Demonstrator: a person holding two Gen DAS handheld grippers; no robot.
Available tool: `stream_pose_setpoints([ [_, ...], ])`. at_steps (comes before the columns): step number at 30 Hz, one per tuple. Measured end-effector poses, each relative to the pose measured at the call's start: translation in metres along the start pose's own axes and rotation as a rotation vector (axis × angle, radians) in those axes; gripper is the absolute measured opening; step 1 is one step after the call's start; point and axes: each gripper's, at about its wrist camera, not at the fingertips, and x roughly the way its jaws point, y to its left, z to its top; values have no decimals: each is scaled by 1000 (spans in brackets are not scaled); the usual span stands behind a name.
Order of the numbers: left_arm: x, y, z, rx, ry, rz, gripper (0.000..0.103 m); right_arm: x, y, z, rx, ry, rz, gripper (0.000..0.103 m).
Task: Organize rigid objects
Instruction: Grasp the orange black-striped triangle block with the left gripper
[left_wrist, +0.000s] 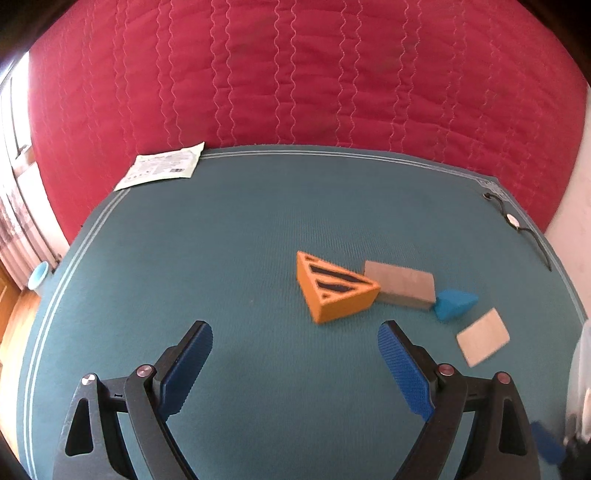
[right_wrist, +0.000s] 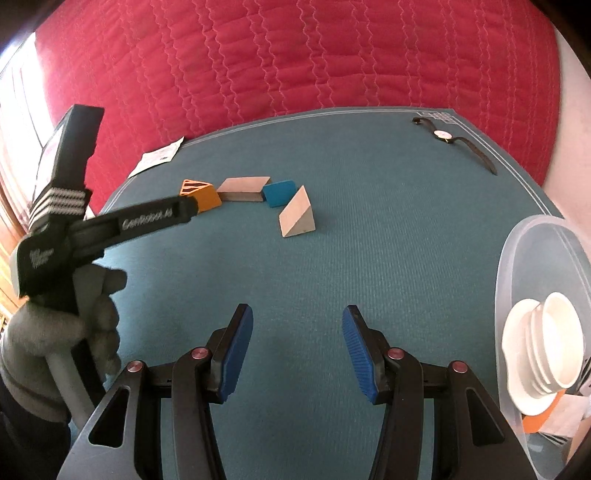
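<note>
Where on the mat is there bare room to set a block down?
Bare teal mat between the block row and the clear container, and left of the orange triangle toward the paper packet. Crowded: orange triangle, grey block, blue wedge packed together.

In the right wrist view the left tool (right_wrist: 186, 210) covers the near corner of the orange triangular block (right_wrist: 202, 195). The clear tub (right_wrist: 532, 236) at three o'clock is cut by the picture's edge. The print on the white packet (left_wrist: 162, 168) at eleven o'clock is unreadable, and the wristwatch (left_wrist: 513, 220) is blurred.
</note>
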Motion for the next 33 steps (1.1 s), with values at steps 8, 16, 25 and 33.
stream_pose_setpoints([
  [8, 18, -10, 17, -40, -9, 9, 94, 4, -1, -3, 11, -18, -6, 52],
  [16, 30, 0, 19, -69, 10, 19, 94, 4, 0, -4, 11, -21, -3, 52],
  [25, 25, 18, 14, -74, 17, 80, 94, 5, -3, -5, 22, -25, 6, 52],
  [33, 31, 19, 14, -75, 45, 66, 68, 5, -3, -5, 21, -25, 5, 52],
])
